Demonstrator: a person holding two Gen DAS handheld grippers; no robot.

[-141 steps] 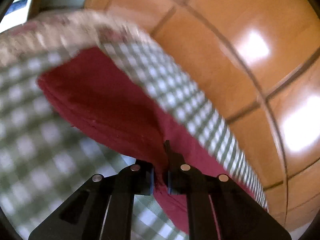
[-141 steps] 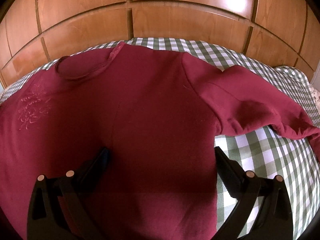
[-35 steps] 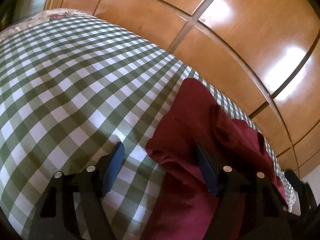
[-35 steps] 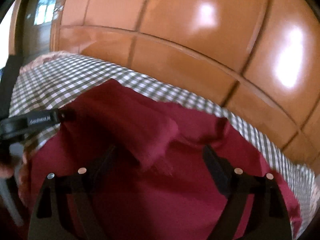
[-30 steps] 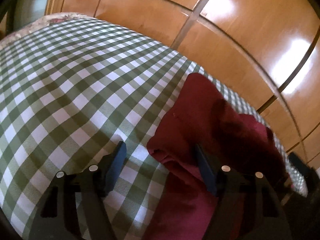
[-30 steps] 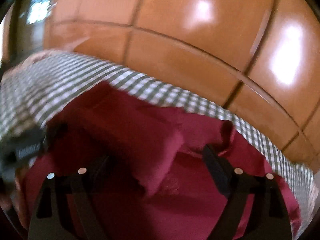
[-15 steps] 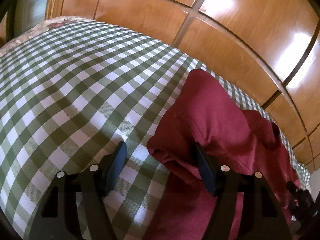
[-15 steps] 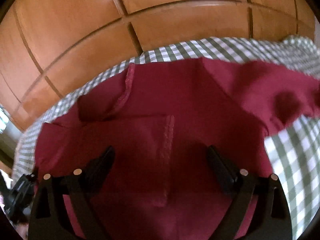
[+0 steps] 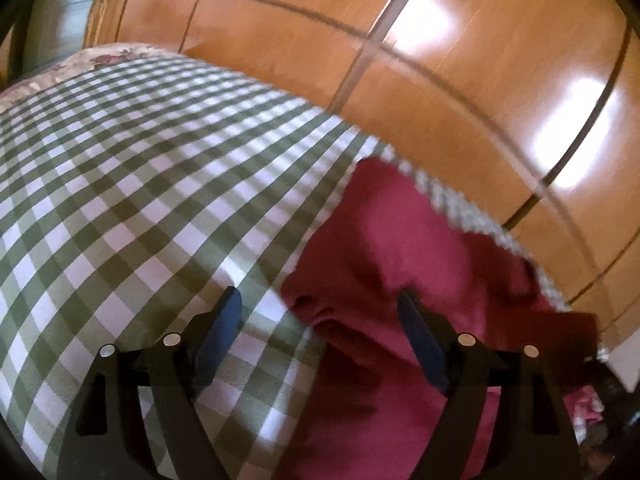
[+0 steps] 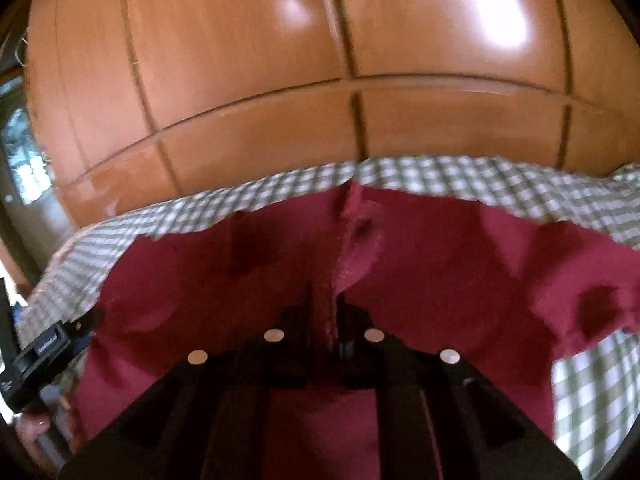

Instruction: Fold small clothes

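Right gripper (image 10: 324, 308) pinching sweater (image 10: 440, 264) ridge mid-bed, starting fold; left gripper (image 9: 320, 320) jaws opening, straddling sweater edge unpinched. Next, probably: lifting fold over.

Bedcover (image 9: 132, 184), green-and-white check, spread flat over the bed, reaching back to the wall. Floral-patterned fabric (image 9: 108, 54) along the bed's far left edge. Wood panelling (image 10: 256, 60), glossy orange-brown, divided by dark grooves, bright light reflections on it. Window (image 10: 24, 160), at left edge, blurred.
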